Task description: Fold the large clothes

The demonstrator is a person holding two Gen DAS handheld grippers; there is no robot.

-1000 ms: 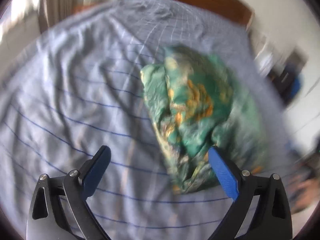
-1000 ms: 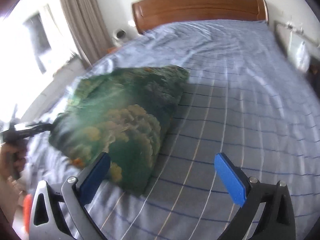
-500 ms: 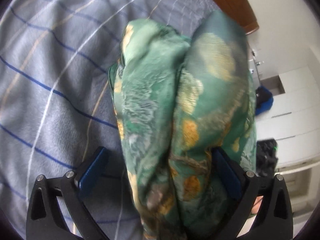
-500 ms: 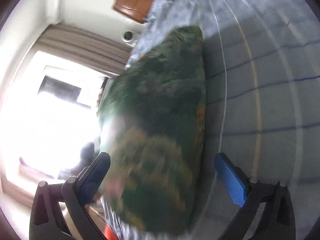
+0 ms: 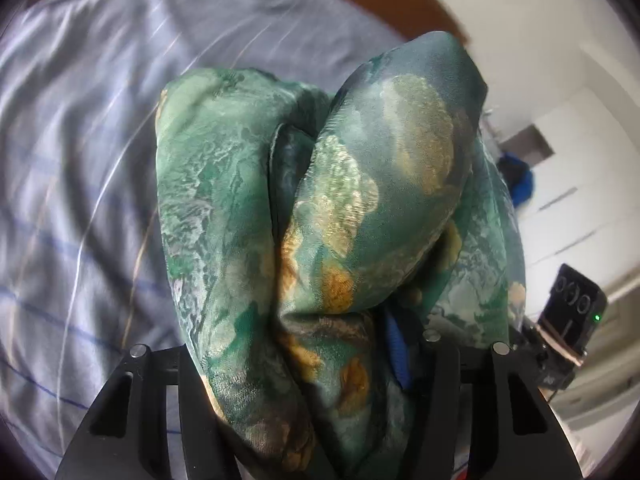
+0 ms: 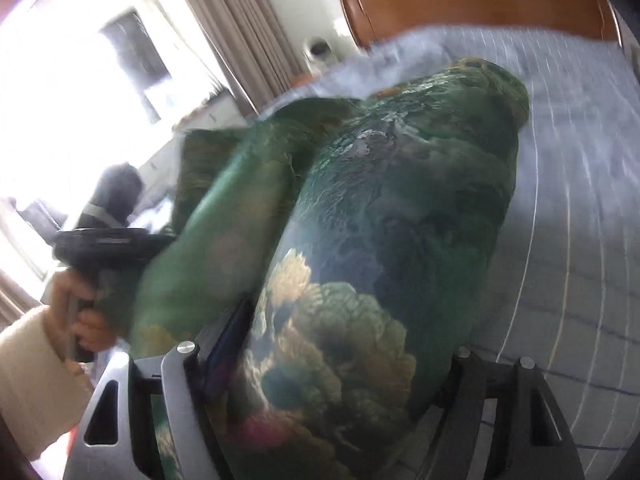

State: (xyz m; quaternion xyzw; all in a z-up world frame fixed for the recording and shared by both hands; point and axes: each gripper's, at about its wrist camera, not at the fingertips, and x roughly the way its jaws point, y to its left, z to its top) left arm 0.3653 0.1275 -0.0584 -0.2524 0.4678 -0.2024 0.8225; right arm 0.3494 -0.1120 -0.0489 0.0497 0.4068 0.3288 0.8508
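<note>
Garment: one green printed garment [image 5: 320, 208], bunched in thick folds with gold and orange patches, lay on the bed and bulged up between my fingers in both views [image 6: 384, 240].
Where it sat: on the striped sheet, near the side of the bed by the window, its far end pointing toward the headboard.
Left gripper [image 5: 296, 364]: my jaws were closing with the cloth between them; folds bulged over both fingers, so I counted it as pinched.
Left fingers: of two blue pads I saw only a sliver of one [image 5: 394, 356]; the other was buried under cloth.
Right gripper [image 6: 340, 364]: my jaws were closing too, the bundle filling the gap from one finger to the other and pressed by both.
Right fingers: one dark pad edge [image 6: 224, 352] showed beside the cloth; the other was covered.
Bed: one, under a pale blue sheet [image 5: 80, 160] with thin lines, blurred.
Headboard: one, brown wood [image 6: 472, 4].
Hand: one hand [image 6: 76, 312] with a pale sleeve, holding the left gripper's handle, seen from the right wrist.
Curtain: one, beige [image 6: 236, 28], beside a washed-out bright window.
Hard to make out: a dark device with a green light [image 5: 572, 312] at the left view's edge.
</note>
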